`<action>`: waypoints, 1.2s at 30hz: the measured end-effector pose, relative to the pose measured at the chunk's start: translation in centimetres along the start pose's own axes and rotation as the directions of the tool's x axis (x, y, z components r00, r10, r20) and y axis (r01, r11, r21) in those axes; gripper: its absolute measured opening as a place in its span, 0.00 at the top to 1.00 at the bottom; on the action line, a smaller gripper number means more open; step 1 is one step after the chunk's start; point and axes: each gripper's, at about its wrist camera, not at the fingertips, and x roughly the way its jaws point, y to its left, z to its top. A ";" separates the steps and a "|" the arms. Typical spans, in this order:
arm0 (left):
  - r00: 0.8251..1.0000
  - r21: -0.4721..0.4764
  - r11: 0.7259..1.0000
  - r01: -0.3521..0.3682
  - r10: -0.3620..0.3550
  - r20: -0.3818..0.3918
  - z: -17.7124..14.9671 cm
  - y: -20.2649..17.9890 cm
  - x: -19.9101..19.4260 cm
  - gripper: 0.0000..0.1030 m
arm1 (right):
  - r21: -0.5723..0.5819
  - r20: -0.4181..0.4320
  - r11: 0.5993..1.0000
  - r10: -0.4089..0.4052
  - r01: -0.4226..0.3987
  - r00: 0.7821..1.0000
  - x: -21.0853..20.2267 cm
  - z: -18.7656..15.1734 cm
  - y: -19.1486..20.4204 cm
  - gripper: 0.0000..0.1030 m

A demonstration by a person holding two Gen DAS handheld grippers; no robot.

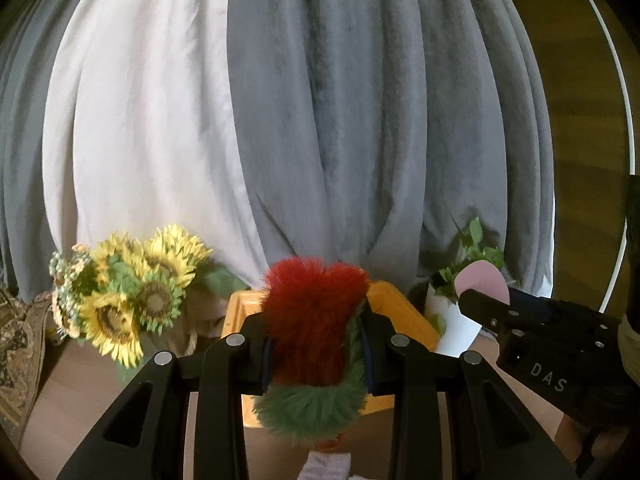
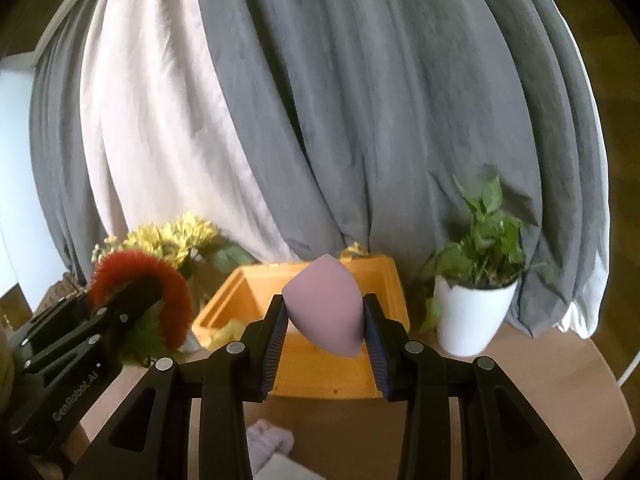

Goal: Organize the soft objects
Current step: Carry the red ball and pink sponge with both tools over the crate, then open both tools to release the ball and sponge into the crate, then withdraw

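Observation:
My left gripper (image 1: 316, 344) is shut on a fluffy red and green plush toy (image 1: 312, 320) and holds it above the wooden table, in front of an open orange box (image 1: 396, 312). The toy also shows at the left of the right wrist view (image 2: 176, 292). My right gripper (image 2: 325, 320) is shut on a pink egg-shaped sponge (image 2: 326, 308) and holds it over the near side of the orange box (image 2: 320, 376). The sponge's tip shows in the left wrist view (image 1: 482, 280). Something yellow (image 2: 230, 330) lies inside the box.
A sunflower bouquet (image 1: 132, 292) stands at the left. A potted green plant in a white pot (image 2: 472, 312) stands right of the box. Grey and white curtains (image 1: 320, 120) hang behind. A pale grey soft cloth (image 2: 268, 444) lies on the table below the grippers.

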 end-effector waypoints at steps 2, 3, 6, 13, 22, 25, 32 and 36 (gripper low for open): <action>1.000 0.001 1.000 0.006 -0.006 0.008 0.6 0.3 0.8 0.68 | 0.002 0.007 1.000 0.006 -0.006 1.000 0.6 0.6 0.1 0.62; 1.000 -0.002 1.000 0.010 -0.010 0.009 0.9 0.4 1.2 0.68 | 0.001 0.010 1.000 0.006 -0.006 1.000 1.0 0.9 0.1 0.62; 1.000 -0.005 1.000 0.018 -0.018 0.020 1.7 0.9 2.5 0.68 | -0.002 0.016 1.000 0.005 -0.005 1.000 2.3 2.0 0.2 0.62; 0.999 0.000 0.999 0.035 -0.035 0.014 3.3 1.7 6.7 0.68 | 0.004 -0.011 1.000 -0.001 0.001 1.000 5.9 3.9 0.0 0.62; 0.996 0.004 0.999 0.043 -0.043 -0.078 3.3 2.6 13.5 0.68 | -0.005 -0.090 1.000 -0.030 0.029 0.995 11.7 4.4 -0.9 0.62; 0.991 0.008 0.998 0.060 -0.058 -0.122 2.8 2.7 15.7 0.68 | -0.017 -0.128 0.999 -0.045 0.043 0.991 13.7 4.4 -1.3 0.62; 0.967 0.020 0.995 0.097 -0.089 -0.239 1.7 2.7 20.4 0.68 | -0.034 -0.237 0.998 -0.056 0.050 0.970 18.2 3.8 -2.1 0.62; 0.940 0.016 0.993 0.121 -0.110 -0.322 0.7 2.7 22.9 0.68 | -0.047 -0.303 0.998 -0.057 0.045 0.951 20.6 3.3 -2.4 0.62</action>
